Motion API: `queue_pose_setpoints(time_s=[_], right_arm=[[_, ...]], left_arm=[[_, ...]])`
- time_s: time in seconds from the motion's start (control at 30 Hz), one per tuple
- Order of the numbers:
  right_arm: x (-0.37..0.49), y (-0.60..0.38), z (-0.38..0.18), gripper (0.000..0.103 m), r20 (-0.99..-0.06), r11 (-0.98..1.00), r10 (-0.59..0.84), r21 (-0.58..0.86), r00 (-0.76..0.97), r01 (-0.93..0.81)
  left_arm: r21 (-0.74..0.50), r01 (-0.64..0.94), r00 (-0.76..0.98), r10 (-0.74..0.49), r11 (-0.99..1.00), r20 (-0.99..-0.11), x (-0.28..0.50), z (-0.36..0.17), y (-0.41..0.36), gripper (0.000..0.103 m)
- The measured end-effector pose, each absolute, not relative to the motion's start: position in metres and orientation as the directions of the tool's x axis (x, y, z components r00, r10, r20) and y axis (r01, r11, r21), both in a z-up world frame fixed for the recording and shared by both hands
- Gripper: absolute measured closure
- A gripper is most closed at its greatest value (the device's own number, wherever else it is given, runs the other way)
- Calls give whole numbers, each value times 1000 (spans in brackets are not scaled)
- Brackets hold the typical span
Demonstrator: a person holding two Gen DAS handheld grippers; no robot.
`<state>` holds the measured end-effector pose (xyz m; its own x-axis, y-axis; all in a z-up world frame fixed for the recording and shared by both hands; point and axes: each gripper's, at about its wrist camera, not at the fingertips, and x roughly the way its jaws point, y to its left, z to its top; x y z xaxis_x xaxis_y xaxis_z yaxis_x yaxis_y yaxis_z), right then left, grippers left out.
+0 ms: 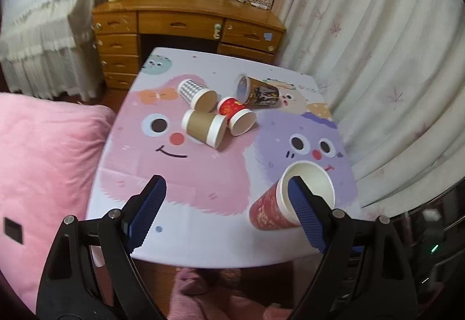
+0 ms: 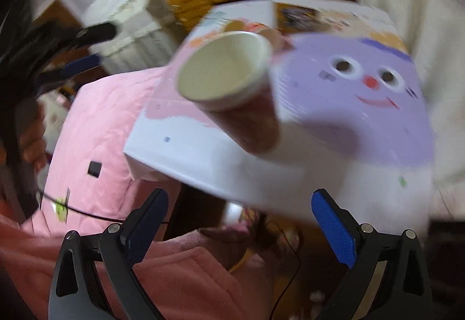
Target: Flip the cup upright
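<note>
A red paper cup [image 1: 268, 211] stands upright, mouth up, near the front right of the cartoon-print table [image 1: 186, 238]. It also shows in the blurred right wrist view [image 2: 232, 87]. My left gripper [image 1: 226, 198] is open and empty above the table's front edge; its right finger [image 1: 305, 209] overlaps the cup's rim in the view. My right gripper [image 2: 239, 203] is open and empty, below and in front of the table's front edge. Several cups lie on their sides mid-table: a brown one [image 1: 203, 128], a small red one [image 1: 237, 115], a checkered one [image 1: 196, 93], a dark one [image 1: 258, 90].
A pink cushion [image 1: 43, 151] lies left of the table. A wooden desk [image 1: 186, 26] stands behind it, and white curtains [image 1: 392, 73] hang on the right. The left gripper's arm [image 2: 72, 52] shows at the left of the right wrist view.
</note>
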<state>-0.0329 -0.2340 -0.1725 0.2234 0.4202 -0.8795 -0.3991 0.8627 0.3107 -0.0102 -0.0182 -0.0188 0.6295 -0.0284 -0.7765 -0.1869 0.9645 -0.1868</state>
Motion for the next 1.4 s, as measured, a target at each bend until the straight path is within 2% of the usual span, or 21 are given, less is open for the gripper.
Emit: queue_pose_setpoints(time_s=[0.07, 0.17, 0.27, 0.4, 0.53, 0.63, 0.73, 0.8, 0.93, 1.4], right_arm=[[-37, -247, -167, 3, -886, 881, 423, 353, 189, -314], [-30, -268, -161, 3, -880, 883, 458, 435, 123, -175], [-32, -281, -150, 3, -892, 897, 441, 440, 101, -37], [-39, -278, -115, 3, -908, 925, 377, 361, 181, -116], [-48, -262, -69, 0, -877, 929, 362, 312, 315, -201], [-56, -255, -41, 0, -845, 951, 303, 236, 441, -201], [-54, -244, -19, 0, -820, 965, 255, 181, 512, -190], [-55, -238, -9, 0, -810, 971, 232, 158, 539, -180], [-56, -231, 0, 0, -794, 975, 222, 169, 566, -145], [-83, -230, -5, 0, -743, 980, 196, 170, 640, -103]], left_arm=[[-160, -185, 620, -11, 970, -784, -17, -14, -30, 19], [-197, -182, 588, -54, 963, -807, -27, -11, -43, 19], [-212, -183, 539, -83, 960, -838, -34, -8, -54, 19], [-176, -180, 545, -51, 968, -837, -47, 7, -68, 19], [-132, -139, 594, -24, 981, -804, -55, 28, -80, 18], [-108, -137, 638, 5, 985, -770, -60, 44, -85, 12], [-82, -132, 666, 27, 988, -745, -62, 53, -89, 1], [-77, -150, 695, 49, 986, -717, -66, 60, -88, 1], [-73, -184, 720, 84, 980, -689, -73, 65, -80, 1], [-73, -185, 687, 76, 980, -722, -77, 51, -59, 1]])
